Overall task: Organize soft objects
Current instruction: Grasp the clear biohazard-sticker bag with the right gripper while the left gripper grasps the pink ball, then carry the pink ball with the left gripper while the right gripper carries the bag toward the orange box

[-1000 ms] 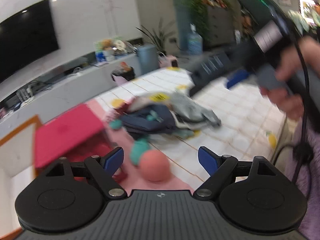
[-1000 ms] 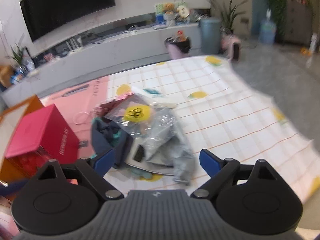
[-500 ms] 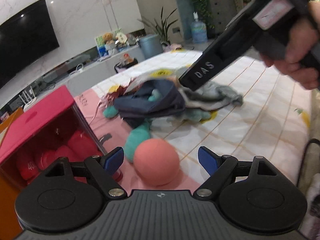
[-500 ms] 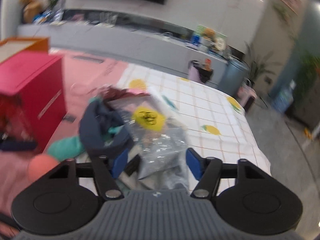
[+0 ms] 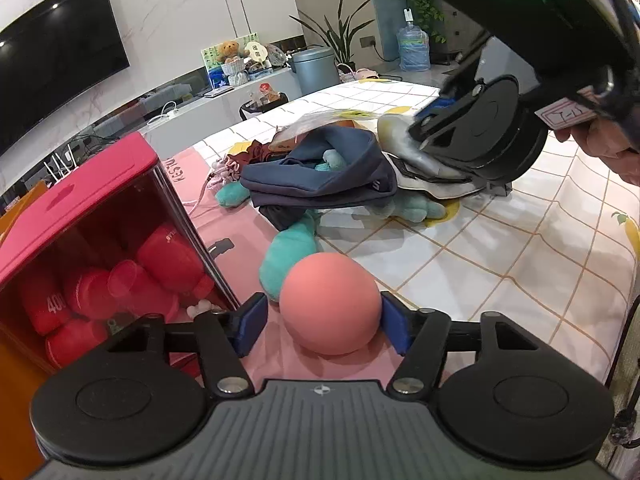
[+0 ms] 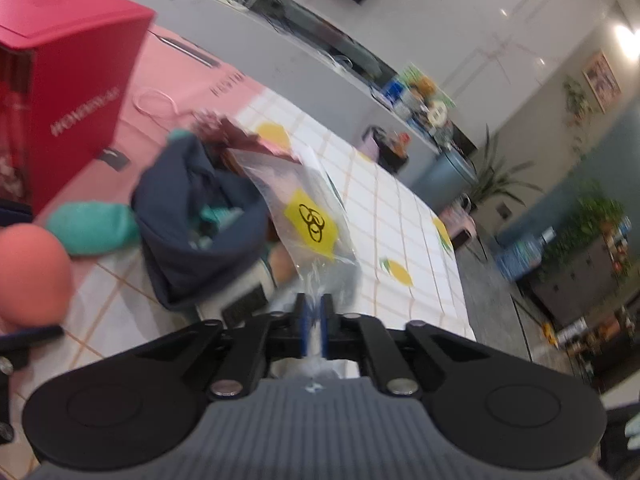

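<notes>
The left tongs (image 5: 322, 330) have just been closing around the pink ball (image 5: 329, 303), the right pad touching and the left just clear. The right tongs (image 6: 314, 330) are clamped on the clear bag (image 6: 304, 216). The clothes pile (image 5: 320, 176) is still unsorted.

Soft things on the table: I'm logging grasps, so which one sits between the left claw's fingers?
The pink ball, round and smooth, sits between the left claw pads. The teal plush lies behind it; the navy cloth sits farther back.
</notes>
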